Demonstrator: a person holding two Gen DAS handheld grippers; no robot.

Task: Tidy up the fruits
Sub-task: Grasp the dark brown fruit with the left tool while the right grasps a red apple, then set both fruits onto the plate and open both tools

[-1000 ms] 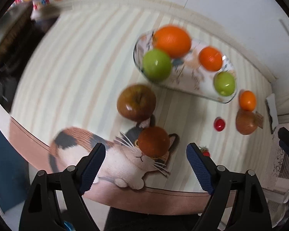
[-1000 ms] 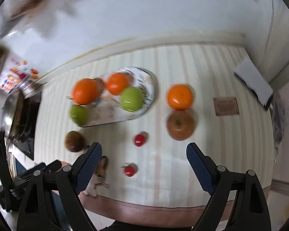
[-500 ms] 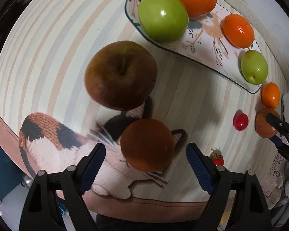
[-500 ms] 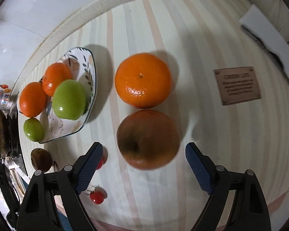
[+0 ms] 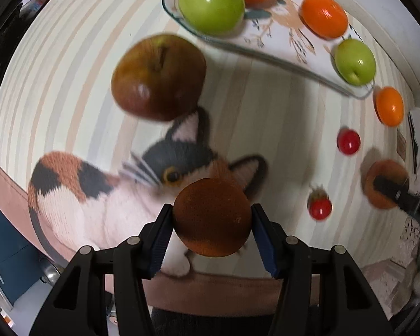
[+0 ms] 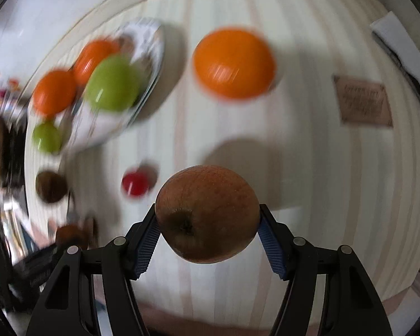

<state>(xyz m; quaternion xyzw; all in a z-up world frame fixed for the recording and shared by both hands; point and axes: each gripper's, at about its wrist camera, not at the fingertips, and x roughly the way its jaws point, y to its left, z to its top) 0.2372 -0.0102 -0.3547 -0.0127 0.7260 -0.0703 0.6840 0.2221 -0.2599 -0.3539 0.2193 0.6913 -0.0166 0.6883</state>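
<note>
Both tongs dropped, closing: left tongs point(image 5: 211, 221) pinch brown fruit point(image 5: 212, 218), right tongs point(image 6: 207, 224) pinch apple point(image 6: 207, 214).

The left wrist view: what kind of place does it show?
Probably a home dining or kitchen table: a striped tablecloth with a calico cat picture, a bird-patterned glass fruit plate, and a white tiled floor beyond.

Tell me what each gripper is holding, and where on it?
Left gripper: round rusty-brown fruit, pads on opposite sides. Right gripper: brown apple, pads on its sides.
</note>
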